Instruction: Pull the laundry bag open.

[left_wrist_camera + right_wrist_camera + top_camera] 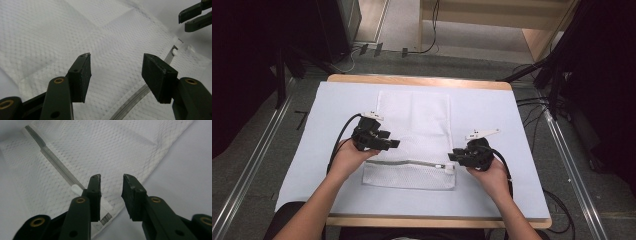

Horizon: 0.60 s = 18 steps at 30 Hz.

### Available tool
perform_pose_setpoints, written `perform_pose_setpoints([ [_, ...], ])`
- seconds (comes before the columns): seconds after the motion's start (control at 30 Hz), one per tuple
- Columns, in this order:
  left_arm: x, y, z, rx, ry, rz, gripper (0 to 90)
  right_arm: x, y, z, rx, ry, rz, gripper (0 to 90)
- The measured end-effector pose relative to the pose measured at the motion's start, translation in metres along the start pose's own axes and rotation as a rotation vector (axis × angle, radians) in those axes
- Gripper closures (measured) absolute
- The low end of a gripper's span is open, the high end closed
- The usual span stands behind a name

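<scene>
Bag: one white mesh laundry bag lies flat on the pale blue table cover, near the middle, its zipper running across the near end.
Handling: it looks light, soft and floppy; I judge it will sag and fold when lifted, and the open weave should give the pads some bite. Nothing fragile but the small pull.
Where to hold: the white zipper pull at the bag's right end, or a pinch of mesh beside the zipper to steady it.
Left gripper: jaws spread wide above the mesh, gripping nothing.
Right gripper: jaws partly drawn in, unclenched, hovering at the bag's corner just beside the pull; nothing pressed between the pads.
Count: one bag, one zipper, one pull, two grippers, two hands.
</scene>
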<state>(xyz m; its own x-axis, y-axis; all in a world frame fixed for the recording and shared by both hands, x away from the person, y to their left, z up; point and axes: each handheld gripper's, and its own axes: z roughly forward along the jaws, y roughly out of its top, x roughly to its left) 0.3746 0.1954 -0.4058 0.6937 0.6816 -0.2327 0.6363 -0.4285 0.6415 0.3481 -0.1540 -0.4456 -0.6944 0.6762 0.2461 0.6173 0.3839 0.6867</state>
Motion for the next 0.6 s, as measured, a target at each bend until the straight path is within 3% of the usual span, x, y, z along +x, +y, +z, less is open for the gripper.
perform_pose_setpoints([
  [0.27,-0.011,0.006,0.007,-0.009,-0.04,-0.009,43.2,-0.001,-0.004,0.001,0.024,0.008,0.002,83.7],
  [0.5,-0.022,0.009,0.017,0.013,-0.056,0.024,43.8,0.002,-0.008,0.008,0.054,0.033,-0.017,89.7],
  [0.6,-0.026,0.01,0.02,0.029,-0.081,0.042,49.3,0.004,-0.009,0.009,0.07,0.041,-0.015,90.0],
])
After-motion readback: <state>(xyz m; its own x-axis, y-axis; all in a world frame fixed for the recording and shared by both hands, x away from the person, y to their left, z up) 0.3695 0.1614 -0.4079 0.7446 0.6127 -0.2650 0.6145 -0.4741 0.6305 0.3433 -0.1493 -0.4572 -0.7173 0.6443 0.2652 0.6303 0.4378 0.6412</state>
